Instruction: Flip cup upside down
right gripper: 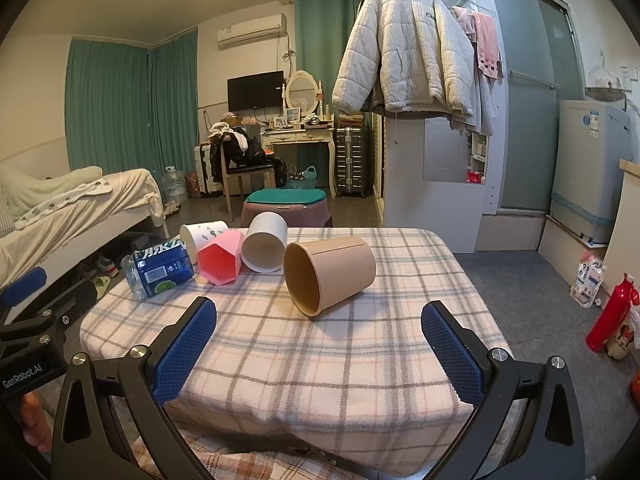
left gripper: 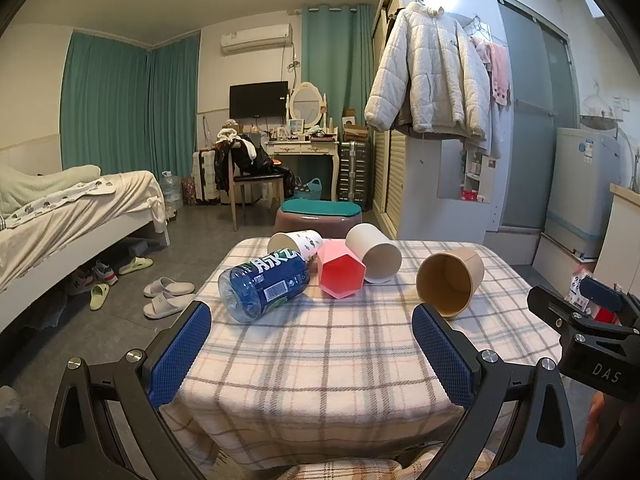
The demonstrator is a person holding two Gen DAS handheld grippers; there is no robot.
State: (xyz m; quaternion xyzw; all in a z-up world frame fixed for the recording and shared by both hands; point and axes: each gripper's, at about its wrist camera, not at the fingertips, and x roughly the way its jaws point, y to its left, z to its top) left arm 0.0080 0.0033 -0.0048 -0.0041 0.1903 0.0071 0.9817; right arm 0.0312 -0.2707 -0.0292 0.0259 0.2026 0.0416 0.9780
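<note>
Several cups lie on their sides on the plaid-covered table (left gripper: 320,360): a brown paper cup (left gripper: 450,280) (right gripper: 330,274), mouth toward me, a white cup (left gripper: 374,254) (right gripper: 266,248), a pink hexagonal cup (left gripper: 340,272) (right gripper: 222,258) and a white patterned cup (left gripper: 298,242) (right gripper: 202,234). My left gripper (left gripper: 312,344) is open and empty over the table's near part. My right gripper (right gripper: 320,340) is open and empty, just in front of the brown cup.
A blue-labelled plastic bottle (left gripper: 264,286) (right gripper: 158,270) lies on its side at the table's left. A purple stool with a teal cushion (left gripper: 320,214) stands behind the table. A bed (left gripper: 60,216) is at left. A red bottle (right gripper: 612,312) stands on the floor at right.
</note>
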